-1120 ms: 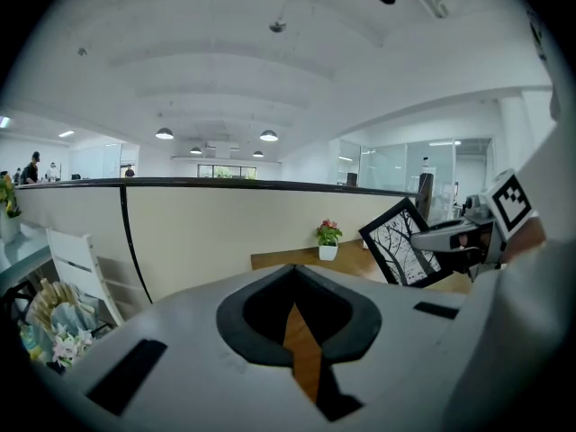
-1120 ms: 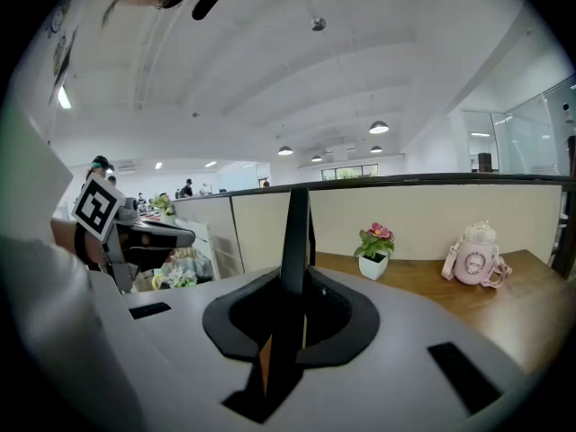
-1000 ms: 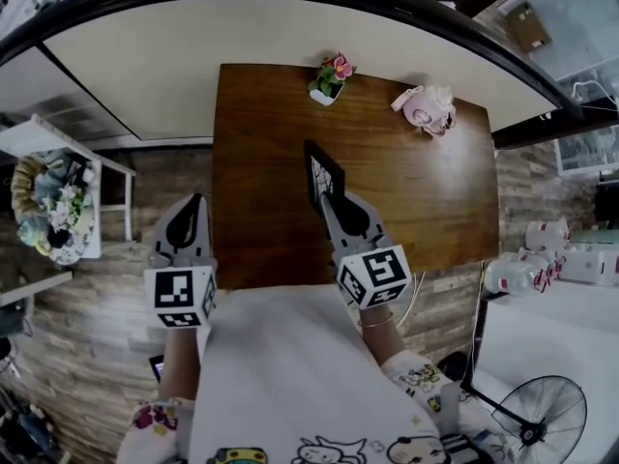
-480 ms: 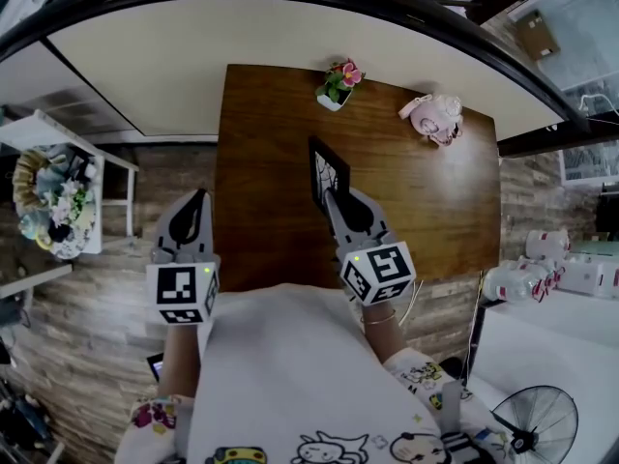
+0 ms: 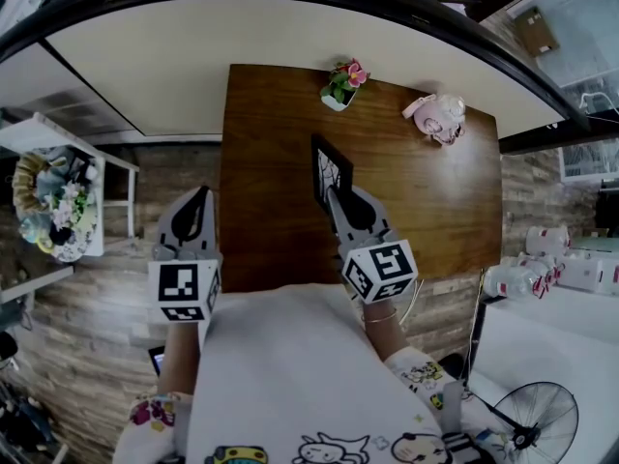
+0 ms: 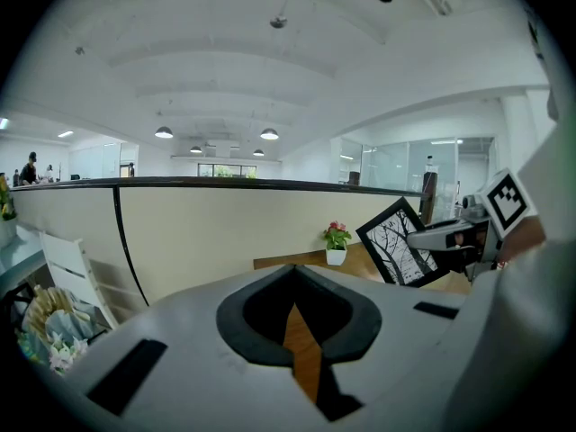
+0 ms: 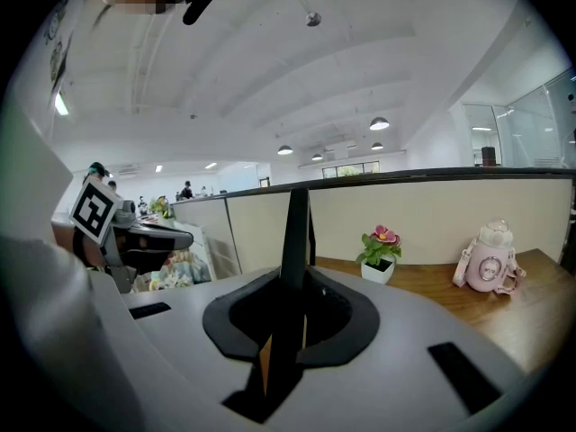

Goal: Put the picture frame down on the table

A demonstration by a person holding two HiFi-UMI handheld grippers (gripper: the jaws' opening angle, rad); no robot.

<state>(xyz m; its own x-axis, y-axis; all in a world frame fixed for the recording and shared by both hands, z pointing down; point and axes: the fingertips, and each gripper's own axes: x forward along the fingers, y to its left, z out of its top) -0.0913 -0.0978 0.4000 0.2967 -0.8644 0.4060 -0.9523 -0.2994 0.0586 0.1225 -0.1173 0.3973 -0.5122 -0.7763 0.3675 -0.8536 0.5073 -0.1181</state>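
The black picture frame [image 5: 329,169] holds a black-and-white tree print and stands on edge over the near middle of the brown wooden table [image 5: 271,133]. My right gripper [image 5: 333,194] is shut on its lower edge. The right gripper view shows the frame [image 7: 294,228] edge-on, rising straight out of the jaws. From the left gripper view the frame [image 6: 400,243] looks tilted like a diamond, held above the tabletop. My left gripper [image 5: 201,192] hangs just off the table's left edge, shut with nothing in it.
At the table's far edge stand a small white pot of pink flowers [image 5: 339,81] and a pink bottle [image 5: 435,116], against a cream partition wall [image 5: 174,66]. Left of the table, over the plank floor, is a white rack with flowers [image 5: 53,206].
The whole view has shifted slightly. Both grippers and the frame keep nearly the same places over the table.
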